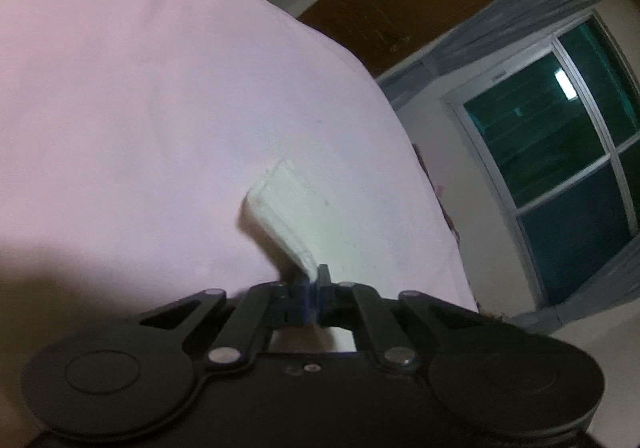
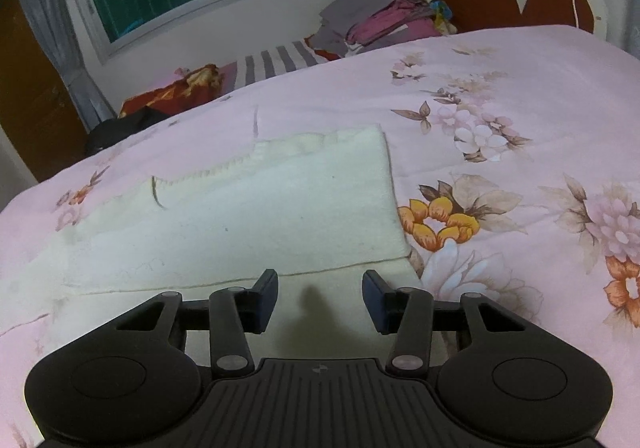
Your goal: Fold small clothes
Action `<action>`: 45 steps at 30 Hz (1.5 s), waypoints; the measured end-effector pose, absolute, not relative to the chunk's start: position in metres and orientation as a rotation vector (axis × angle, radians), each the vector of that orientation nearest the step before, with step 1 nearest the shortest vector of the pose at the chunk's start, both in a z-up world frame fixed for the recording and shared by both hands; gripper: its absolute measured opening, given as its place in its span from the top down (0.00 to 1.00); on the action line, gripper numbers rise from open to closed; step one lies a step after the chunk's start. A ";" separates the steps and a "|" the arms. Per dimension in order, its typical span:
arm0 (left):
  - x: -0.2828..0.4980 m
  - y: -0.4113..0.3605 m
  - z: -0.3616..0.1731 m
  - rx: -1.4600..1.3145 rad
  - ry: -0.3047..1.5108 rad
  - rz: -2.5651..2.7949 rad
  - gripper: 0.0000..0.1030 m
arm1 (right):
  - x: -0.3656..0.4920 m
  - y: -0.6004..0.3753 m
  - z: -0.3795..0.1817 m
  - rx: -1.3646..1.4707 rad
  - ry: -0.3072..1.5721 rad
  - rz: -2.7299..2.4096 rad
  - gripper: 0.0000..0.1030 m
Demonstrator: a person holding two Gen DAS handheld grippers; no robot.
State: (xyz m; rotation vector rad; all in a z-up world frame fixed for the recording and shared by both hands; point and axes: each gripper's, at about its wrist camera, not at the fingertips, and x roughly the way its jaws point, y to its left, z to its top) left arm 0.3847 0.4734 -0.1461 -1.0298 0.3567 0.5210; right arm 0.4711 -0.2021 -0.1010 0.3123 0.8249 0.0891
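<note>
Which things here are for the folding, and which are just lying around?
For the folding:
- cream garment
- left tongs, pinching a cream cloth edge
- right tongs, open

Just lying around:
- pile of clothes by the headboard
- striped cloth
- red cloth
- floral bedspread

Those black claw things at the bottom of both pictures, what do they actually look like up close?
Both are matte black plastic. The left gripper and right gripper each have two large round discs at the sides, angled link bars joined by silver rivets, and dark blue finger pads. The right one's body shows a ribbed top with a small logo. No cables or sleeves are visible.
</note>
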 end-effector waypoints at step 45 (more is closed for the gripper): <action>0.545 -0.024 -0.122 -0.067 0.759 -0.385 0.21 | 0.446 -0.336 -0.092 0.489 0.770 0.052 0.53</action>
